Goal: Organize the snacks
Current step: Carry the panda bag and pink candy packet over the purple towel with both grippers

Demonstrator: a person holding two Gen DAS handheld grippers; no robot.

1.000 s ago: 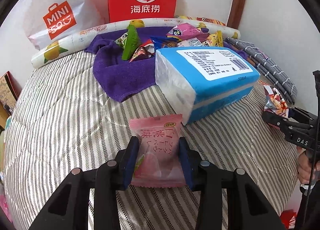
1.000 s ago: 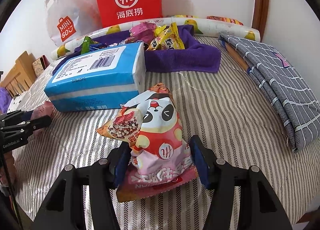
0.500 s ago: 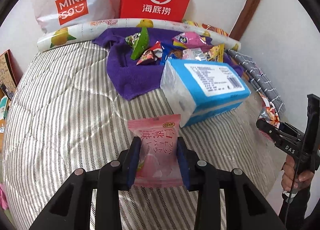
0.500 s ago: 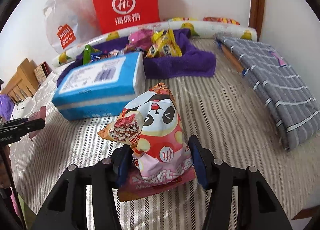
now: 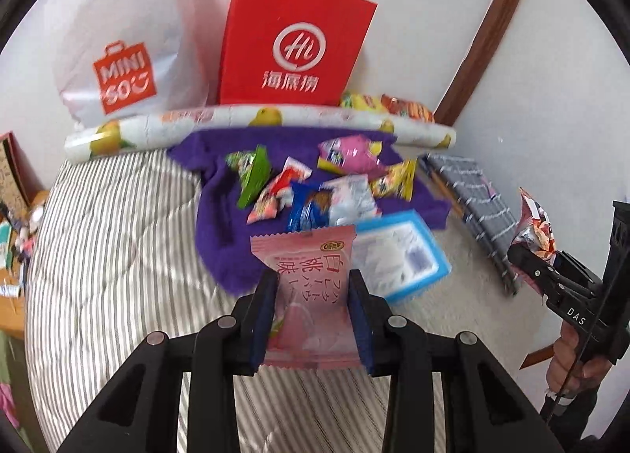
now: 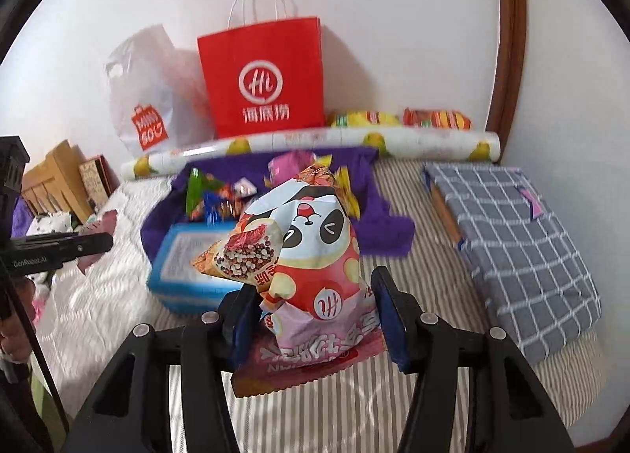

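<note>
While both packets hang above the striped bed (image 5: 110, 256), the left gripper (image 5: 311, 315) clamps the pink peach packet (image 5: 309, 295) upright between its pads. The right gripper (image 6: 315, 319) squeezes the panda snack bag (image 6: 315, 276), which bulges up past its fingers.

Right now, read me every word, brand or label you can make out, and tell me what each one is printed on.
"MINISO": white plastic bag.
"Hi" and "海底捞": red paper bag.
"白桃味": pink snack packet clamped in the left gripper.
"DAS": right gripper seen from the left.
"GenRobot.AI": left gripper in the right view.
Blue tissue pack label and panda snack bag lettering: too blurred.
</note>
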